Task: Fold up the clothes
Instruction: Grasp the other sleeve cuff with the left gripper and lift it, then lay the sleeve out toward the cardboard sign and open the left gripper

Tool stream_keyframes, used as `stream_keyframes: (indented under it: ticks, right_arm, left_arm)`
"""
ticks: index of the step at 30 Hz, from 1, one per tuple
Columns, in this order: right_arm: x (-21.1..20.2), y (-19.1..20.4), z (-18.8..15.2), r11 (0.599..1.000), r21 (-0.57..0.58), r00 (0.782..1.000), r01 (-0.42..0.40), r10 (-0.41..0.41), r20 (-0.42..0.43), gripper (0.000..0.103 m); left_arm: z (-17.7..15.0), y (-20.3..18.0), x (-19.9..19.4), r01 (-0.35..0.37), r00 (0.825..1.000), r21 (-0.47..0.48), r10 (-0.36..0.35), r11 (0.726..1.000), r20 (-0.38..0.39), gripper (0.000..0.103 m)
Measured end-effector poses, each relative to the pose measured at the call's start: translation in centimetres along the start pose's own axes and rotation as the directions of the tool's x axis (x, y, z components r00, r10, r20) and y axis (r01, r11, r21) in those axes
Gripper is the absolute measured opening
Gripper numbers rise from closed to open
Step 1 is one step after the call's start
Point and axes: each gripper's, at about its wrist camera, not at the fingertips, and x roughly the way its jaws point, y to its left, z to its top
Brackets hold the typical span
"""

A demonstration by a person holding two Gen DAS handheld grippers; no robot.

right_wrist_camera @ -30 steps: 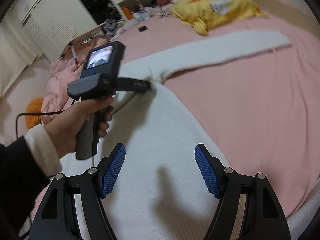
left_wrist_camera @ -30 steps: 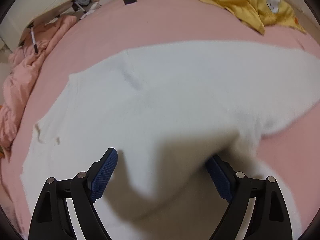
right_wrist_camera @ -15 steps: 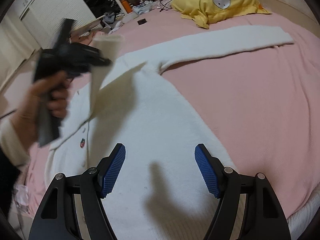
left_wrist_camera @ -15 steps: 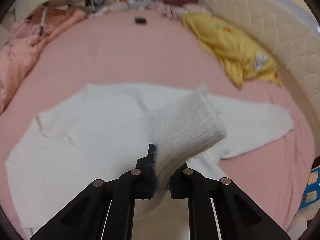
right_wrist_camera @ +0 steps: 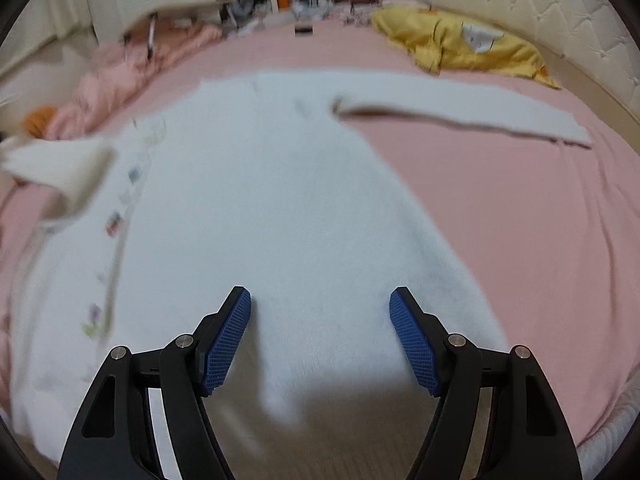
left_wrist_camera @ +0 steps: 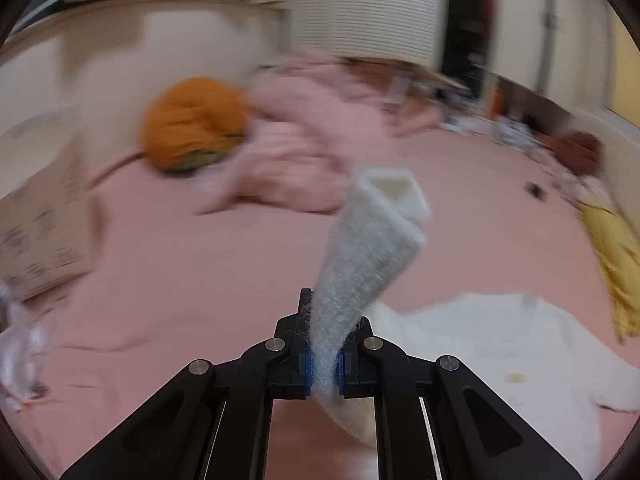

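A white fuzzy cardigan lies spread on the pink bed, buttons down its left side, one sleeve stretched out to the right. My left gripper is shut on the cardigan's other sleeve, whose open cuff stands up in front of the camera; the sleeve is lifted off the bed. In the right wrist view that lifted sleeve shows at the far left. My right gripper is open above the cardigan's lower body, nothing between its blue pads.
A yellow garment lies at the bed's back right by the quilted headboard. A pink quilt and an orange ball-like thing sit at the left edge. A cardboard box is at far left; clutter at the back.
The left gripper closed on the sleeve, lifted it and swung far to the left, rolling as it went. The right gripper dropped slightly and stayed open.
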Motion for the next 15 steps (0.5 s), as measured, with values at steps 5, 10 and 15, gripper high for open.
stream_keyframes:
  ticks: [5,10,15]
  right_arm:
    - [0.1,0.5,-0.7,0.999,-0.036,0.999,0.034,-0.033,0.025,0.078]
    - [0.1,0.3,-0.7,0.998,-0.044,0.999,0.038,-0.037,0.035,0.078]
    - [0.1,1.1,-0.9,0.996,-0.068,0.997,0.065,-0.062,0.043,0.078]
  left_arm:
    - [-2.2,13.4,1.0,-0.163,0.986,-0.113,0.161,0.980,-0.030,0.010]
    - [-6.6,24.2,1.9,-0.294,0.956,-0.234,0.280,0.927,-0.092,0.010]
    - [-11.0,30.8,2.7,-0.386,0.922,-0.335,0.352,0.859,-0.160,0.010]
